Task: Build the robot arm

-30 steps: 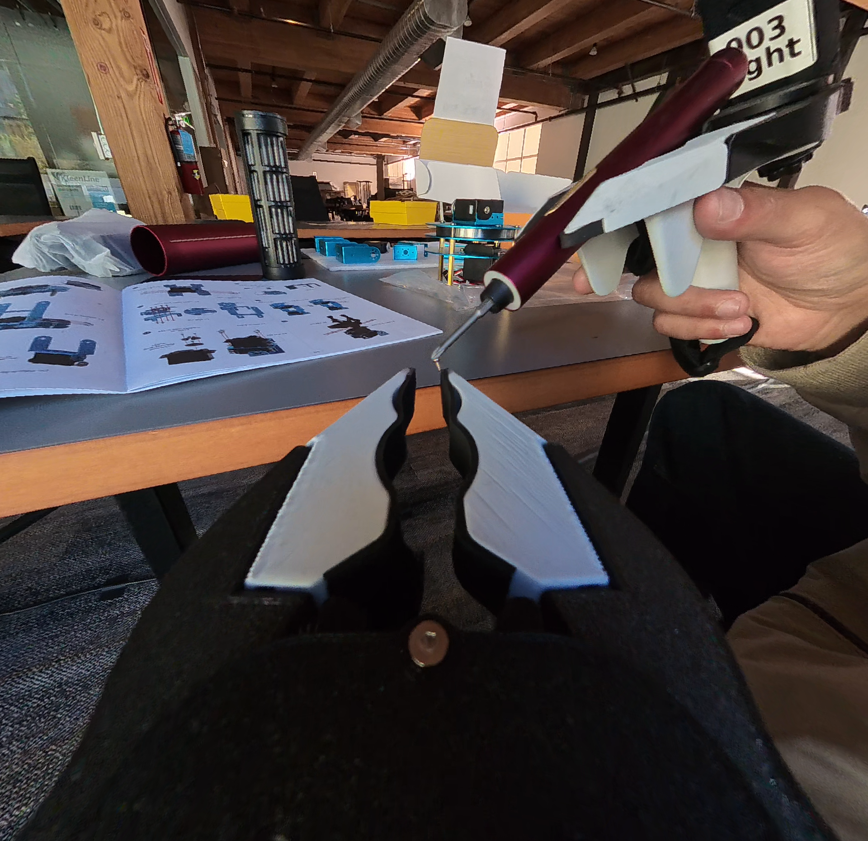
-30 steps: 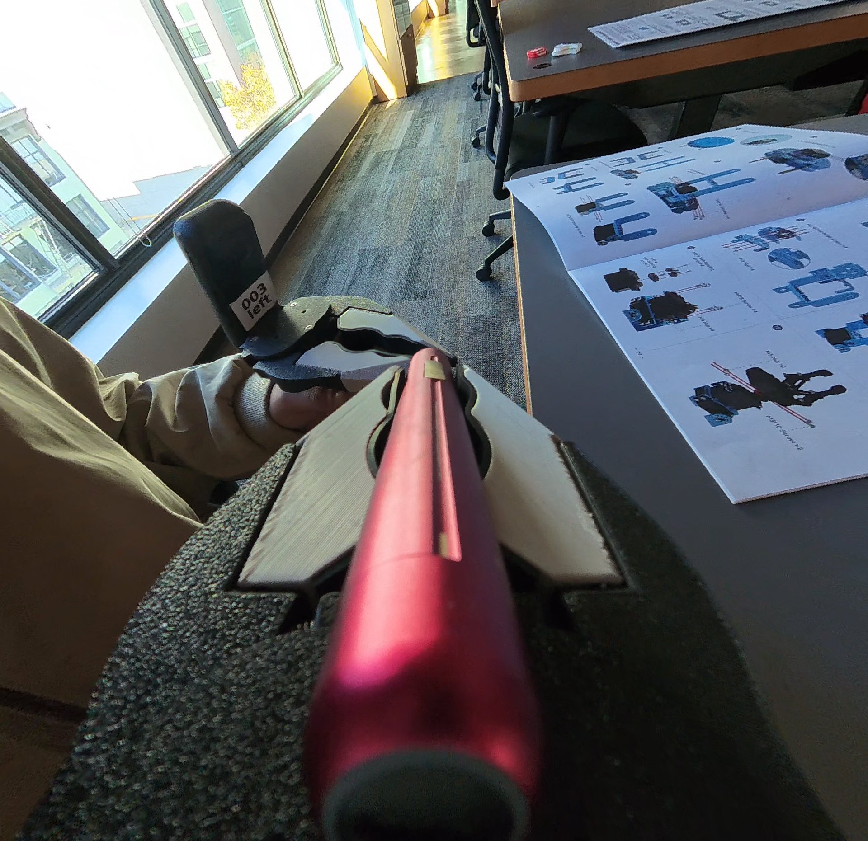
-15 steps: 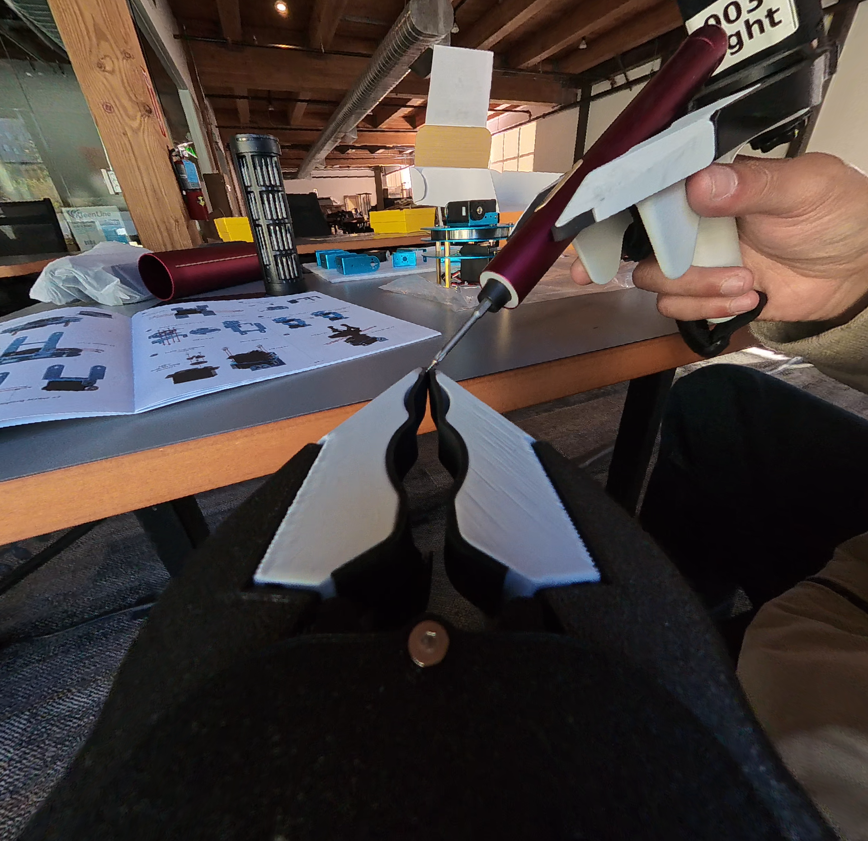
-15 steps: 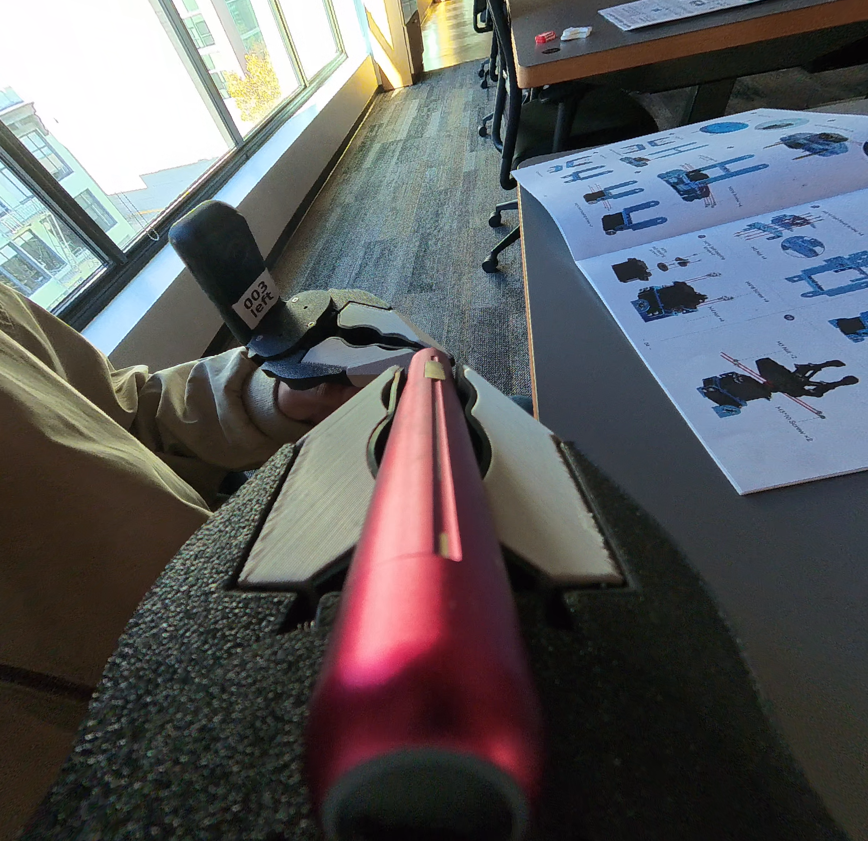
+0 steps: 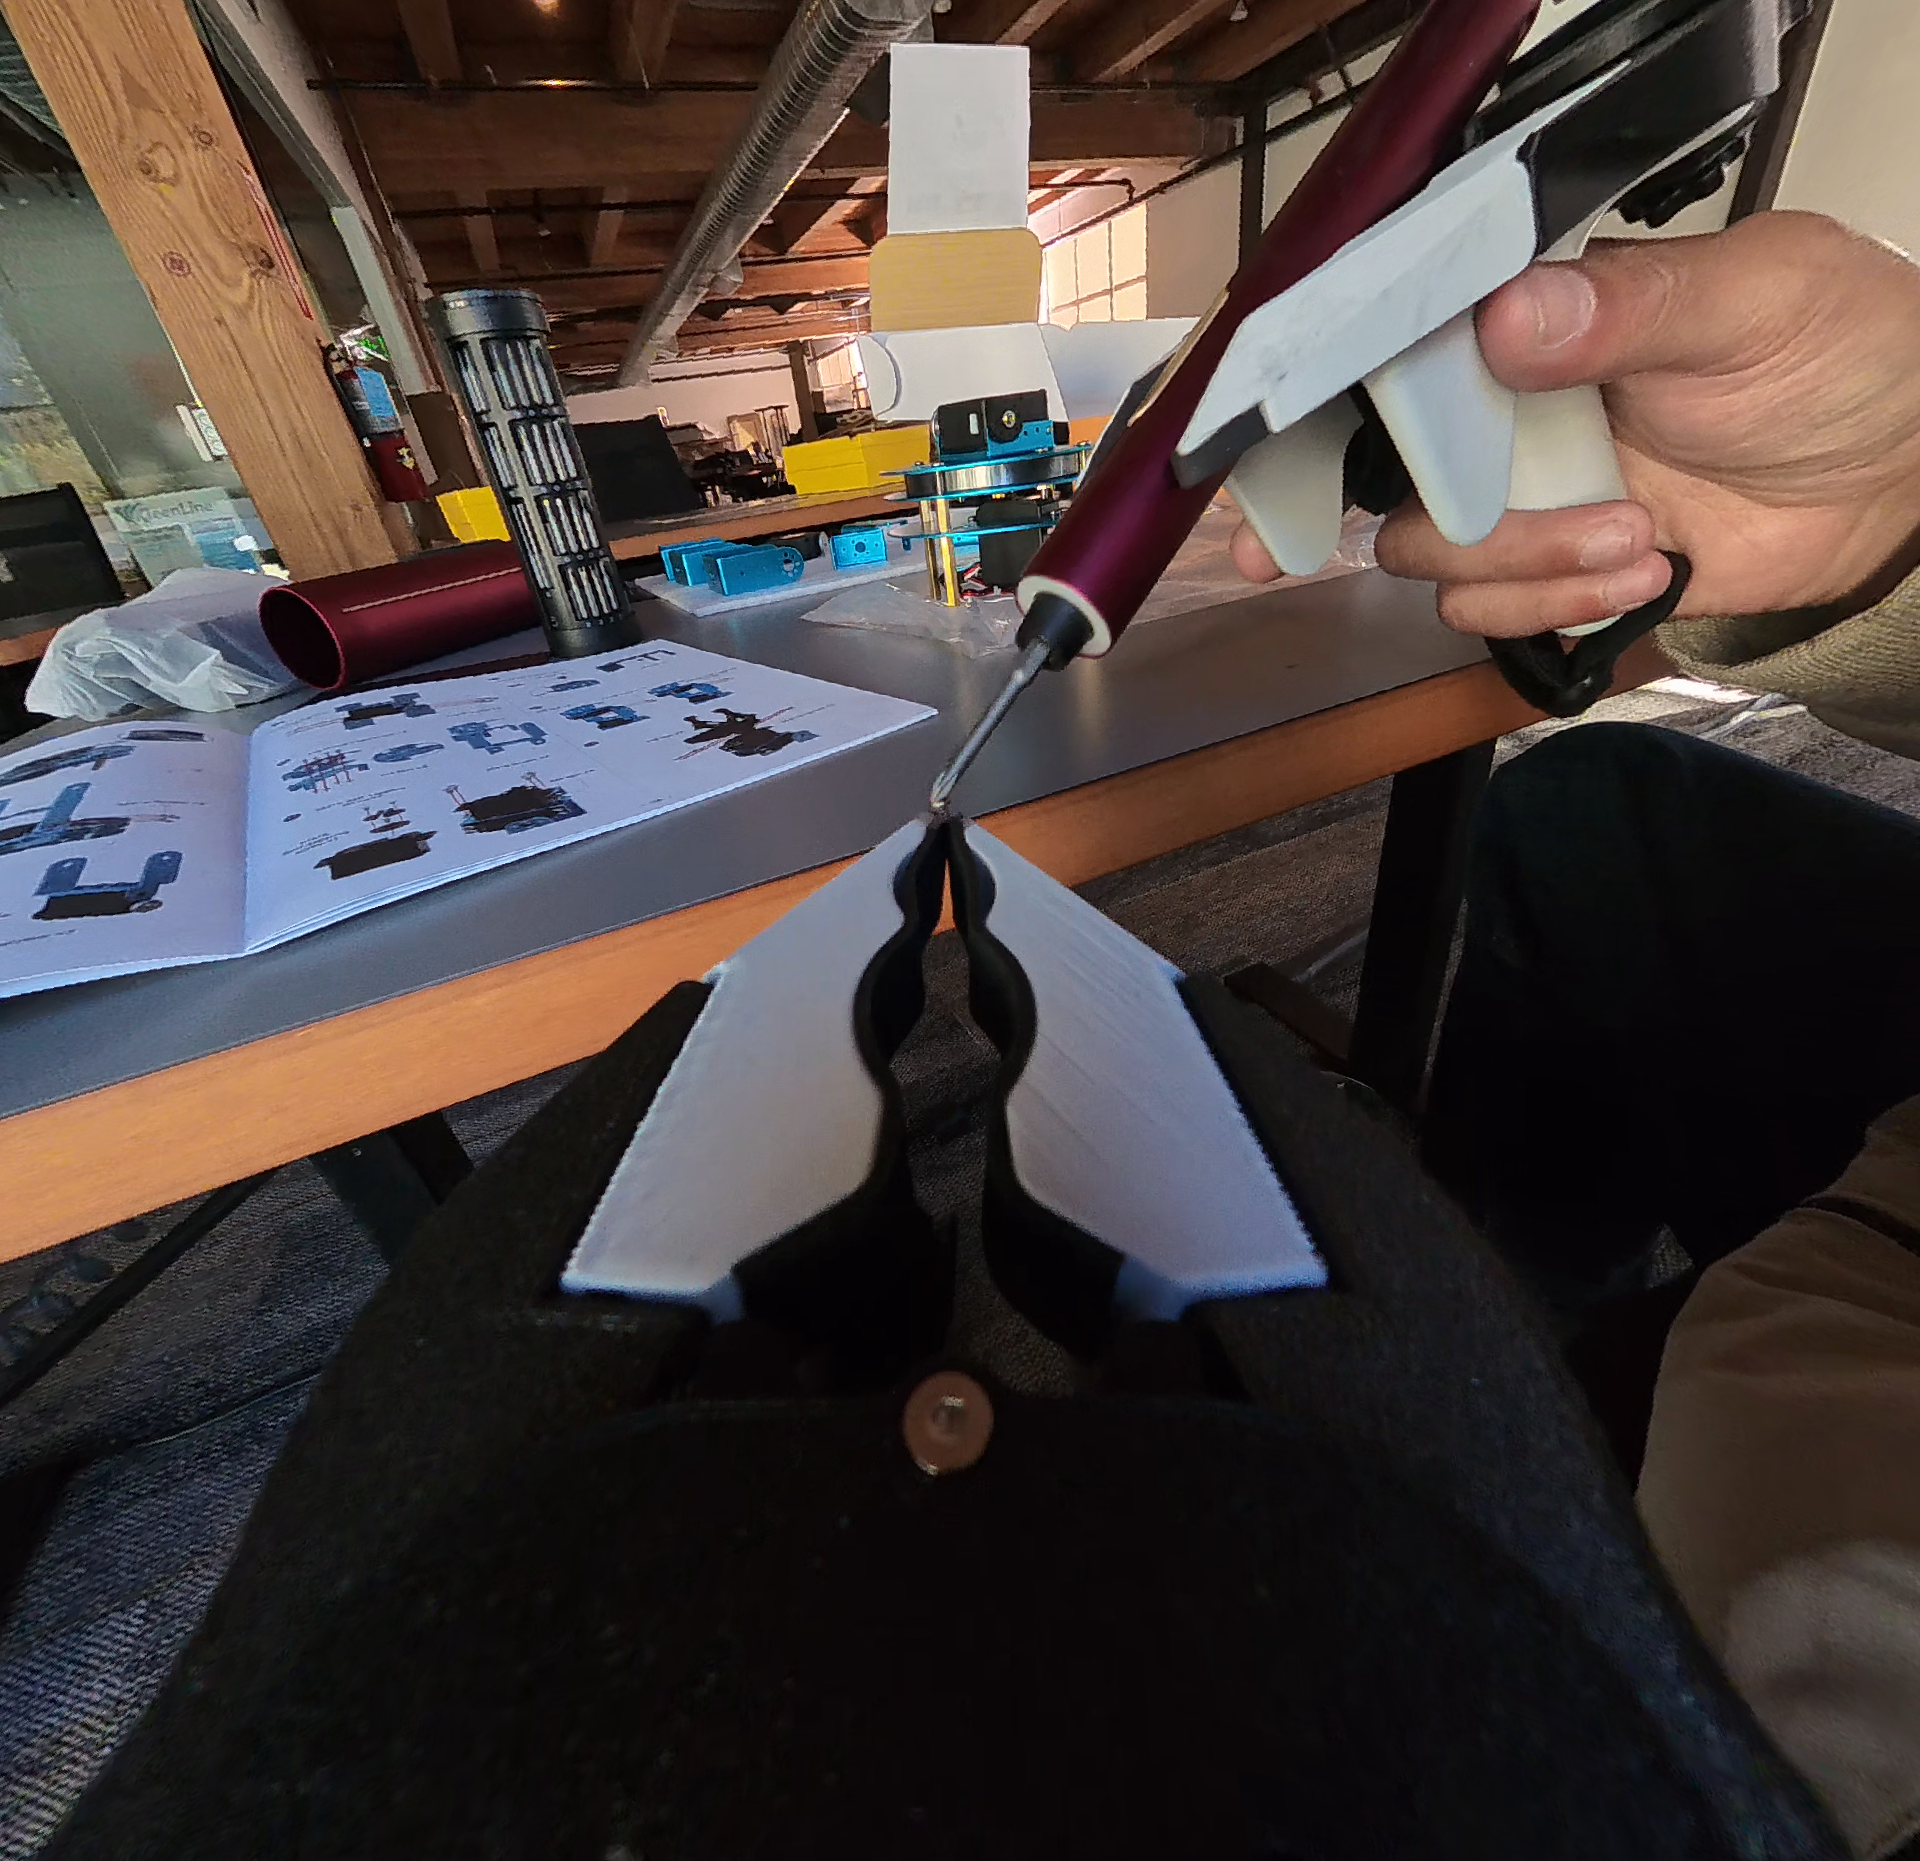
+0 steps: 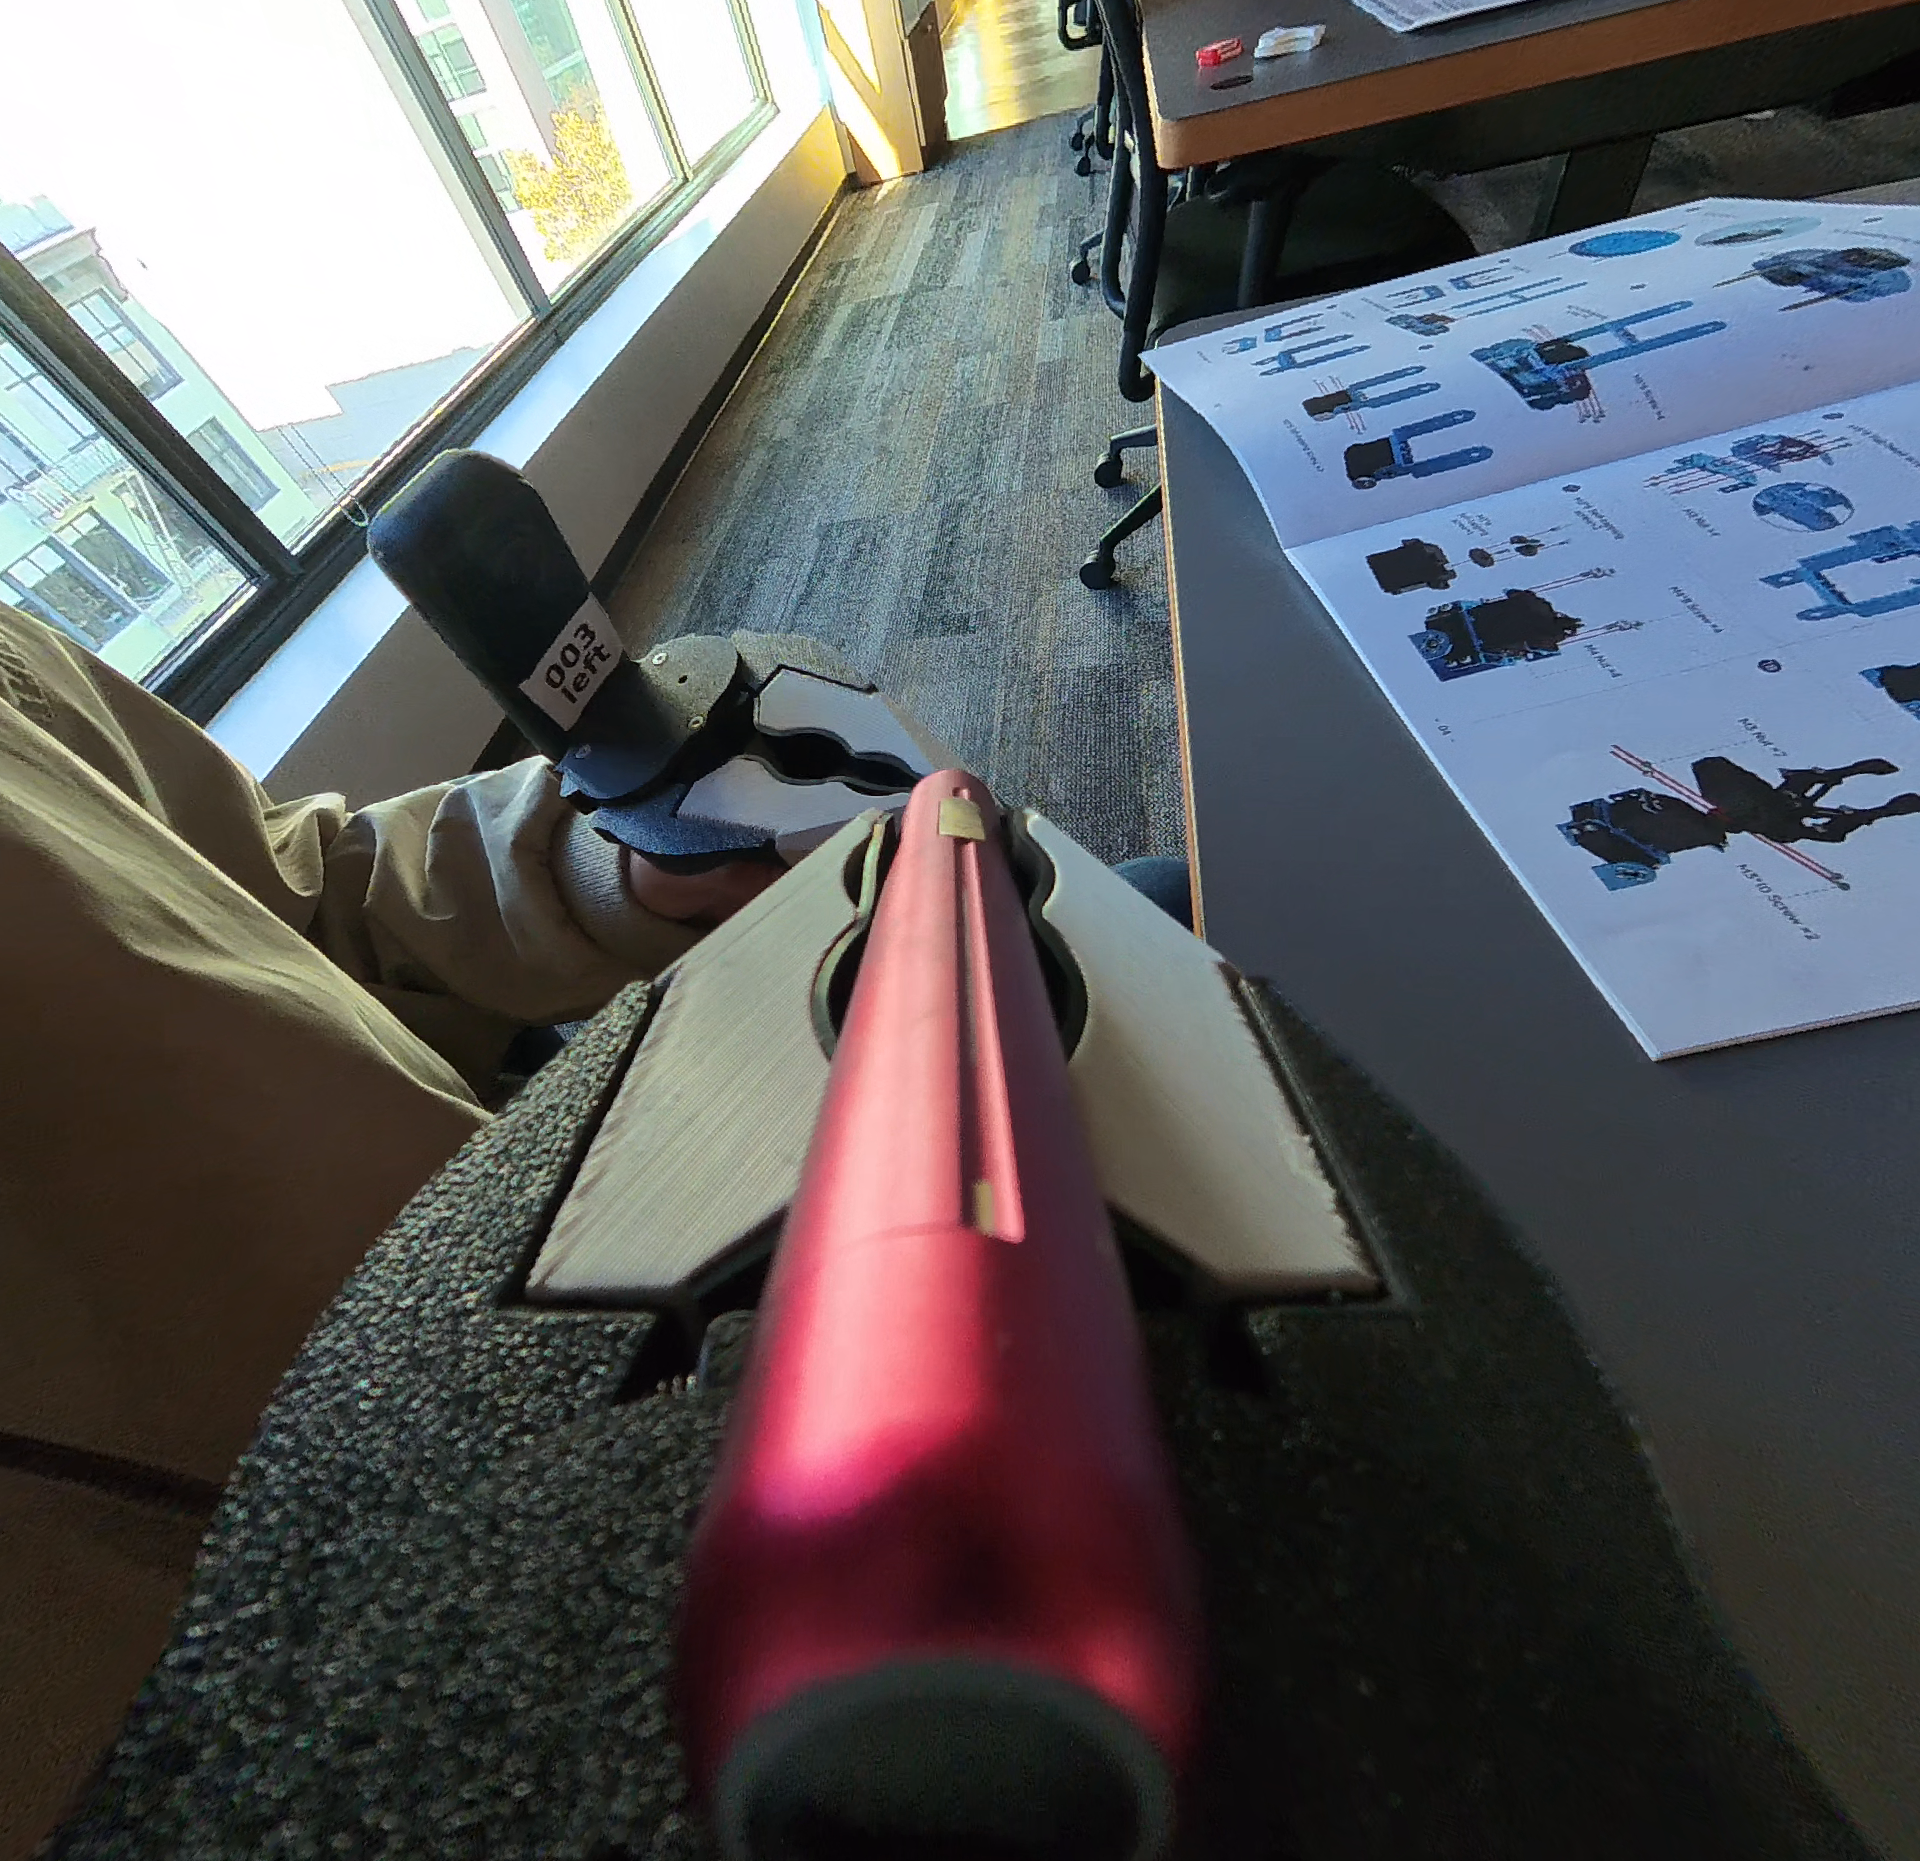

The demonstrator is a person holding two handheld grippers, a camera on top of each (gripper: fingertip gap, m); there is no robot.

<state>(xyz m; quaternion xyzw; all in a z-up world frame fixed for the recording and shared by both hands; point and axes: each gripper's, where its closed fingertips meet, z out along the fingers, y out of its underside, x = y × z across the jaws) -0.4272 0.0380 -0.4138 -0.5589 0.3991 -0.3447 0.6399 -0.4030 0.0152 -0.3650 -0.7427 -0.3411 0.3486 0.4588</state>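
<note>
- left wrist view: the left gripper (image 5: 948,824) hangs just off the near edge of the desk (image 5: 1195,699), below the level of its top. its two white fingers (image 5: 769,1094) are brought together at the tips, and the thin metal bit (image 5: 977,736) of the screwdriver (image 5: 1236,357) meets those tips. whether anything small is pinched between them cannot be told.
- same view: the right gripper (image 5: 1340,377), held in a hand (image 5: 1704,440), is clamped round the screwdriver's dark red barrel above the desk's near right corner, with the tool sloping down and leftward.
- same view, on the desk: an open instruction booklet (image 5: 416,772) lies along the near edge; behind it a red tube (image 5: 395,606) lies on its side beside an upright black slotted cylinder (image 5: 530,481); blue metal parts (image 5: 748,564) sit toward the far edge.
- right wrist view: the screwdriver (image 6: 935,1188) runs lengthways between the right gripper's (image 6: 951,855) fingers, gripped tight. the left gripper (image 6: 810,772) is just beyond its front end, off the desk's (image 6: 1455,1292) edge; the booklet (image 6: 1610,616) lies to the right.
- handling, as judged: the barrel looks smooth, rigid metal, light but liable to slip or twist; it is best held mid-barrel. the slim bit seems the delicate part.
</note>
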